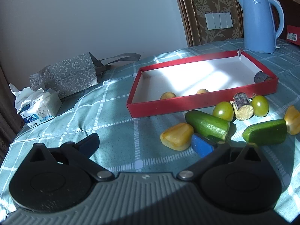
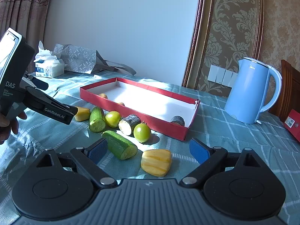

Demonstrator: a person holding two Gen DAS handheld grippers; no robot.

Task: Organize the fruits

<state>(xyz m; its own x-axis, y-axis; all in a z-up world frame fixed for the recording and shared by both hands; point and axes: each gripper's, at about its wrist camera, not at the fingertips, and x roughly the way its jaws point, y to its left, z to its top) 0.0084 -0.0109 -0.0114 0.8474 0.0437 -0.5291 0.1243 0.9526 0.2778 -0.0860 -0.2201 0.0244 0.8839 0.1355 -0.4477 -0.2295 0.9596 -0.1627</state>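
A red tray (image 1: pixel 196 103) (image 2: pixel 131 110) with a white floor holds two small yellow fruits (image 1: pixel 167 95) (image 1: pixel 202 91) and a dark sugarcane piece (image 1: pixel 261 76) (image 2: pixel 177 120). In front of it lie two cucumber halves (image 2: pixel 97 119) (image 2: pixel 120 144), two green tomatoes (image 2: pixel 112 118) (image 2: pixel 142 132), a sugarcane piece (image 2: pixel 130 123) and two yellow jackfruit pieces (image 2: pixel 82 113) (image 2: pixel 156 162). My left gripper (image 1: pixel 148 142) (image 2: pixel 58 99) is open, its right finger beside the left jackfruit piece (image 1: pixel 177 136). My right gripper (image 2: pixel 148 151) is open, low over the near jackfruit piece.
A blue kettle (image 2: pixel 249 91) (image 1: pixel 259 22) stands behind the tray to the right. A tissue pack (image 1: pixel 38 108) (image 2: pixel 49 67) and a grey paper bag (image 1: pixel 65 73) (image 2: pixel 76 58) lie at the far left. A red box (image 2: pixel 292 123) sits at the right edge.
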